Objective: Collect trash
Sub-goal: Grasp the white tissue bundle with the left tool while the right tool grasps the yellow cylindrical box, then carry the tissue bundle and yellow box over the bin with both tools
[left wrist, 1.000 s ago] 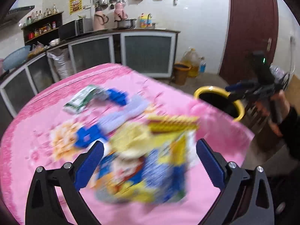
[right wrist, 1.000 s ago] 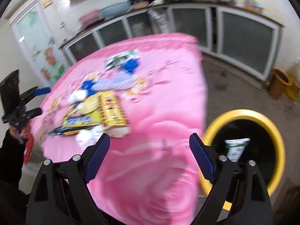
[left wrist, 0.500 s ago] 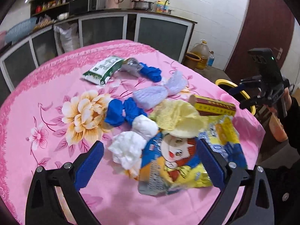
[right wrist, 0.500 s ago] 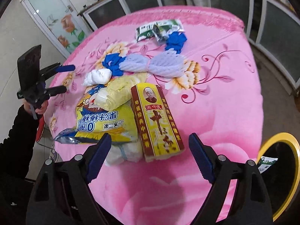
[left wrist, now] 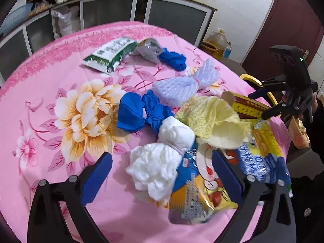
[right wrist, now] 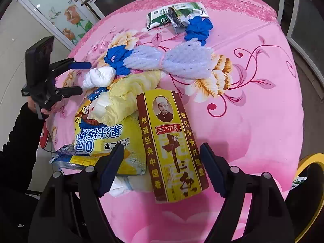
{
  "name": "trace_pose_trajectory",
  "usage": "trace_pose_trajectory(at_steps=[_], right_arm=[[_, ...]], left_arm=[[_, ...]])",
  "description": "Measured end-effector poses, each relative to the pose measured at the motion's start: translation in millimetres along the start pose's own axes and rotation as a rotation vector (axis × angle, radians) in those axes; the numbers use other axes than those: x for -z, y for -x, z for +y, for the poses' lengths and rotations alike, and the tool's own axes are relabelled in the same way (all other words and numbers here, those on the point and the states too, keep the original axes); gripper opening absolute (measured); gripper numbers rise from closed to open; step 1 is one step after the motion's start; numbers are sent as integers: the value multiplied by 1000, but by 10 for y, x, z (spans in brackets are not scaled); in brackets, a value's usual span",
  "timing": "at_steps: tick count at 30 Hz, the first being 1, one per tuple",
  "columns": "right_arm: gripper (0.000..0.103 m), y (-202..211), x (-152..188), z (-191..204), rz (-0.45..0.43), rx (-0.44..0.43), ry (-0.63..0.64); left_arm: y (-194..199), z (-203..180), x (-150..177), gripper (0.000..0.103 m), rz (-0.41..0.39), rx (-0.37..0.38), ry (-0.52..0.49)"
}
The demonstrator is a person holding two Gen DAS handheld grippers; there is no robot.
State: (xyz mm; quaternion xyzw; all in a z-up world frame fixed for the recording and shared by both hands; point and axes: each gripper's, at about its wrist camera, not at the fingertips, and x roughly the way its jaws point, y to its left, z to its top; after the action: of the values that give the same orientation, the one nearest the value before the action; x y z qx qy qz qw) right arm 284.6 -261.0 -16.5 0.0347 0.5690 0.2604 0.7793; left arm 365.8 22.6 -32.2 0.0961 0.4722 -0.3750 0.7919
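Trash lies on a round table with a pink flowered cloth (left wrist: 50,77). My left gripper (left wrist: 162,174) is open, its jaws on either side of a white crumpled wad (left wrist: 158,166) that lies partly on a yellow and blue snack bag (left wrist: 204,190). My right gripper (right wrist: 162,168) is open around the near end of a yellow and brown box (right wrist: 170,141). Beside it lie the snack bag (right wrist: 105,137) and a pale yellow foam net (right wrist: 129,93). A yellow-rimmed bin (right wrist: 311,182) stands low at the right, past the table edge.
Farther on the table lie a lilac foam net (left wrist: 182,85), two blue wads (left wrist: 141,113), a green and white packet (left wrist: 111,54) and a foil wrapper (left wrist: 147,48). Kitchen cabinets (left wrist: 176,20) line the far wall. An oil jug (left wrist: 216,42) stands on the floor.
Both grippers have moved in over the table. The left has come down around the white wad. The right has swung away from the bin and closed in on the yellow and brown box.
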Motion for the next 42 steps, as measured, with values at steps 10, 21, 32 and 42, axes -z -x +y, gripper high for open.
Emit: trace_pose_trajectory(at_steps=[10,21,32,42], right_arm=[[55,-182,-27,-147,47,-21,-38],[29,8,8,-207,-22,-34,-94],[29,342,145,9,-94,-57,-69],[29,466,288,76,-115,-48,-73]], left_arm=[[-347,73,-157,62,47,24,22],[24,-33,-118,33,-30,16,31],[609,-126,192,33,-73,-8,68],[381,-313,724,34,36,-22,69]])
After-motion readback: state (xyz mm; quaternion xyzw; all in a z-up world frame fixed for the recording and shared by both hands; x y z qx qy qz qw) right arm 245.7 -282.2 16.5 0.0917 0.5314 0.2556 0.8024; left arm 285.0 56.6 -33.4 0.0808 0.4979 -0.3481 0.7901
